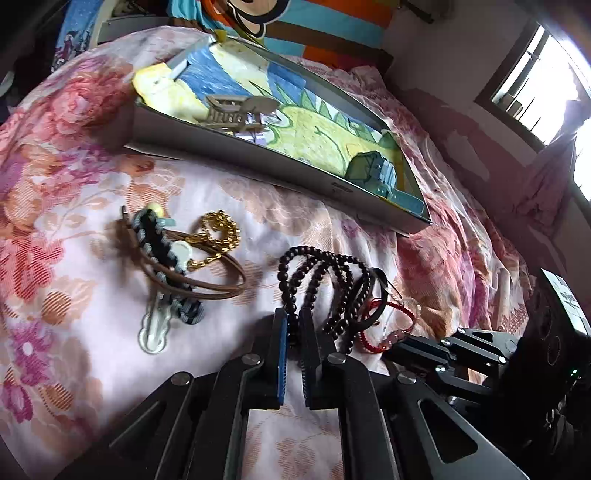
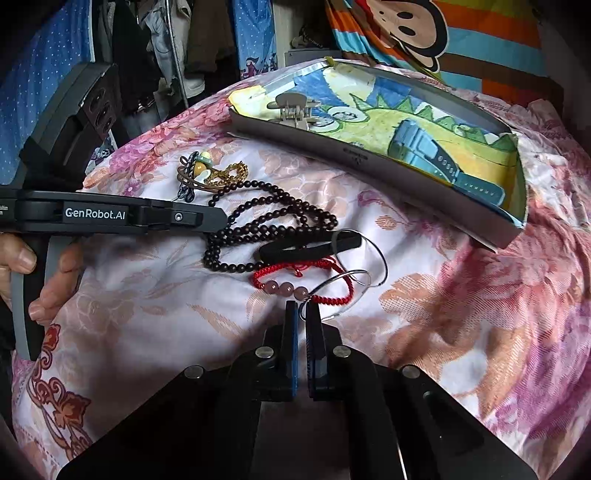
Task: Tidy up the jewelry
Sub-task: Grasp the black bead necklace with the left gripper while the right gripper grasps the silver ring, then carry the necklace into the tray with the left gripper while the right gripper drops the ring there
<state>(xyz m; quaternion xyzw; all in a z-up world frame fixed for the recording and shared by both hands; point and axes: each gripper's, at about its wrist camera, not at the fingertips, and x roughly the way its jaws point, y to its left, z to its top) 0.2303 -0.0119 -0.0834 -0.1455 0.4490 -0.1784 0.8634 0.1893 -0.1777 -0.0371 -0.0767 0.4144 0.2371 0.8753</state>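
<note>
Jewelry lies in a heap on a floral bedspread. My left gripper (image 1: 293,317) is shut on the dark bead necklace (image 1: 317,269), whose strands loop ahead of the tips; the necklace also shows in the right wrist view (image 2: 266,218). My right gripper (image 2: 302,308) is shut on a thin silver hoop (image 2: 354,277) beside a red cord bracelet with pink beads (image 2: 288,288) and a black band (image 2: 306,245). A gold chain (image 1: 218,229), brown cords (image 1: 207,284) and a blue-black braided band (image 1: 155,236) lie to the left. The shallow grey box (image 1: 258,162) holds a hair claw (image 1: 236,110) and a teal watch (image 1: 376,173).
The box (image 2: 369,162) sits at the back on the bed, lined with a dinosaur drawing. A clear hair clip (image 1: 155,332) lies near the braided band. A striped monkey pillow (image 2: 443,33) is behind. The left gripper's body (image 2: 110,214) crosses the left of the right wrist view.
</note>
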